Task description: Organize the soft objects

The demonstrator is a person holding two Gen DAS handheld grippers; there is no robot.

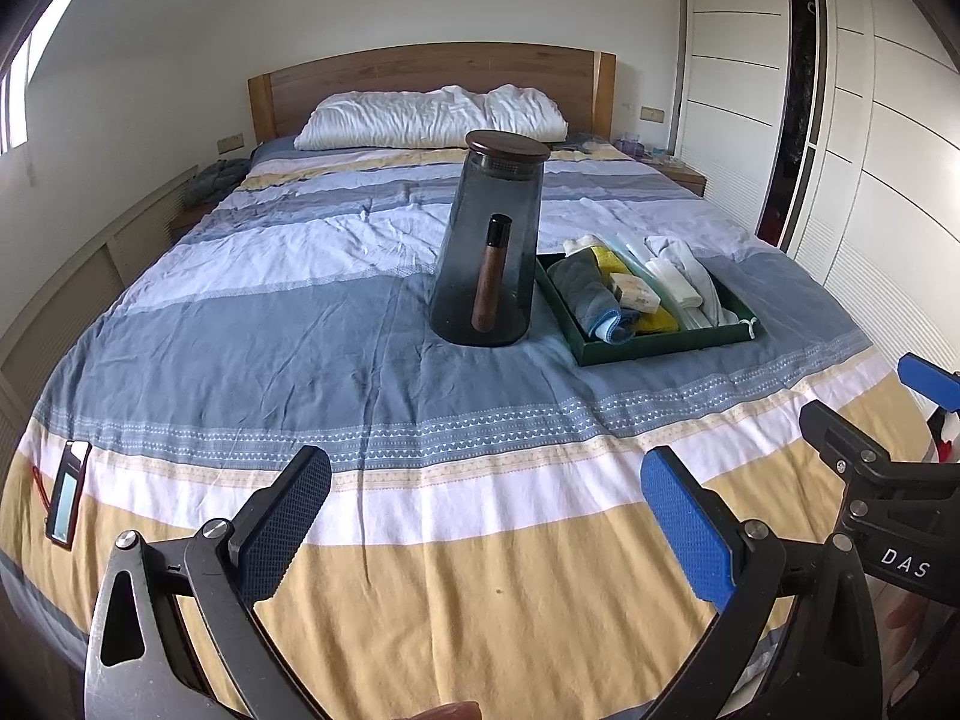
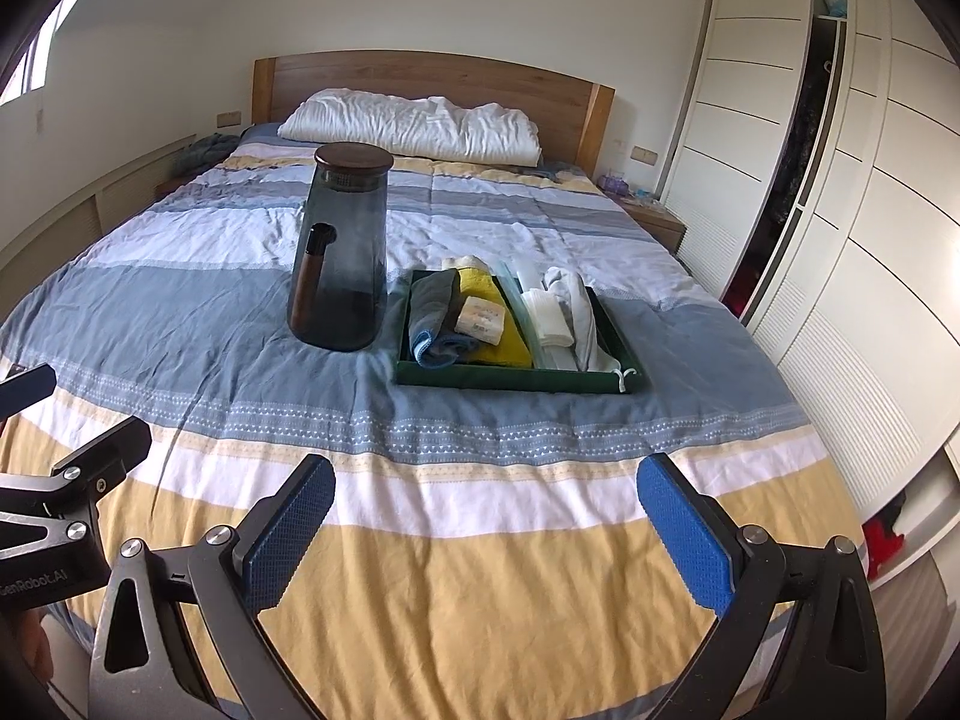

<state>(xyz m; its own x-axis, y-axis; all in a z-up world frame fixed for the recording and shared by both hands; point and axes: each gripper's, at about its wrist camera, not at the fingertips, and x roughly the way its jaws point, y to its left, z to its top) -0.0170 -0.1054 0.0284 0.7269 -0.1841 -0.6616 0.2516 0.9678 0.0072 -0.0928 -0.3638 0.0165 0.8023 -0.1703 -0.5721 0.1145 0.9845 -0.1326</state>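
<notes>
A dark green tray (image 1: 660, 345) (image 2: 516, 377) lies on the striped bed. It holds a grey-blue towel (image 1: 591, 294) (image 2: 432, 315), a yellow cloth (image 1: 657, 319) (image 2: 507, 336), a small pale packet (image 1: 636, 295) (image 2: 479, 315) and white folded cloths (image 1: 684, 270) (image 2: 570, 312). My left gripper (image 1: 489, 507) hovers open over the bed's near end, nothing between its fingers. My right gripper (image 2: 486, 510) is likewise open and empty, well short of the tray.
A tall smoky-glass jug (image 1: 489, 240) (image 2: 342, 252) with a wooden lid and handle stands just left of the tray. A white pillow (image 1: 432, 117) lies by the headboard. A phone (image 1: 69, 492) rests at the bed's left edge. Wardrobe doors (image 2: 840, 240) line the right.
</notes>
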